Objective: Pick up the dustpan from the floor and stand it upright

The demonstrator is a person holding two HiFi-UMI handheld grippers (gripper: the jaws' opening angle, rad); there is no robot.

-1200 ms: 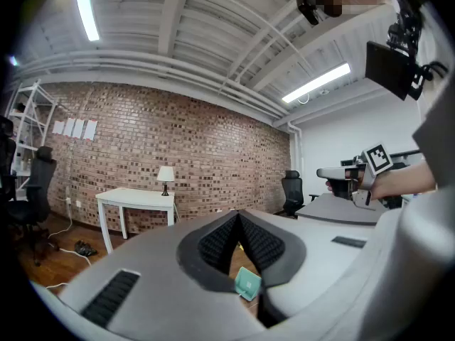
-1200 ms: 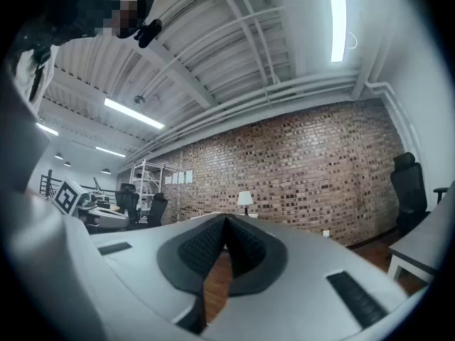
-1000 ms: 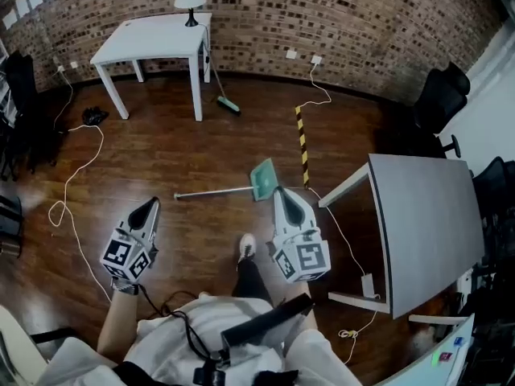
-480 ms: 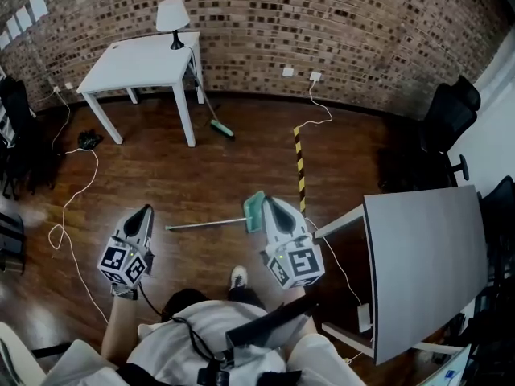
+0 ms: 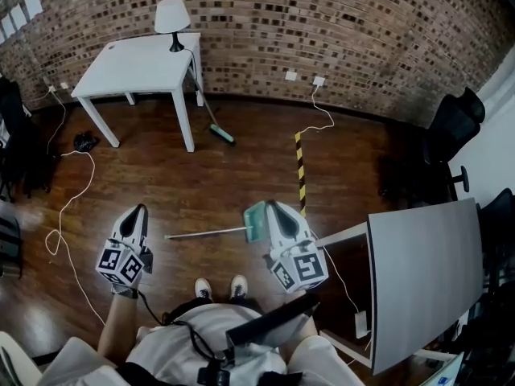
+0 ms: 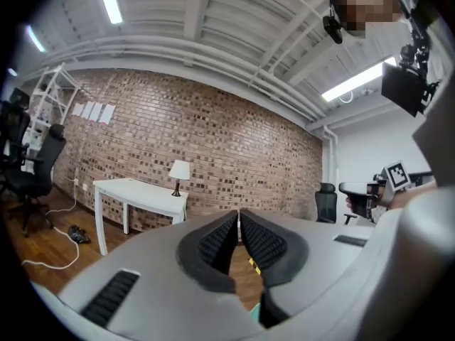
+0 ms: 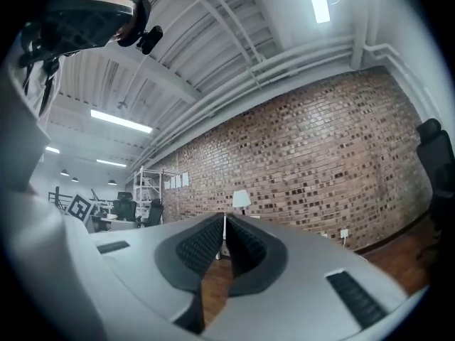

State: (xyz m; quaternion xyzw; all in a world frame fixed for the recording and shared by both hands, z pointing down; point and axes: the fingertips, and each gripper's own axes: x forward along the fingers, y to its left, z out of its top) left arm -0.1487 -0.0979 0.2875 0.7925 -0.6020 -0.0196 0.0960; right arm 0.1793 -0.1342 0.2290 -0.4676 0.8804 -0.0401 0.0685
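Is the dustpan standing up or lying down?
Lying down. The dustpan lies flat on the floor, its long handle stretched out level along the boards.

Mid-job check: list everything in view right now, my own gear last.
dustpan: one, teal pan with long pale handle, lying on the floor ahead of the shoes
broom: one, teal head, leaning by the white table
white table: one, white, against the brick wall
lamp: one, white shade, on the white table
grey table: one, grey, right side
office chair: one, black, far right
cables: two, white, floor at left and below the wall socket
floor tape: one, yellow-black striped, floor centre
shoes: two, white, bottom centre
left gripper: one, grey, fingers together, empty
right gripper: one, grey, fingers opening, nothing between
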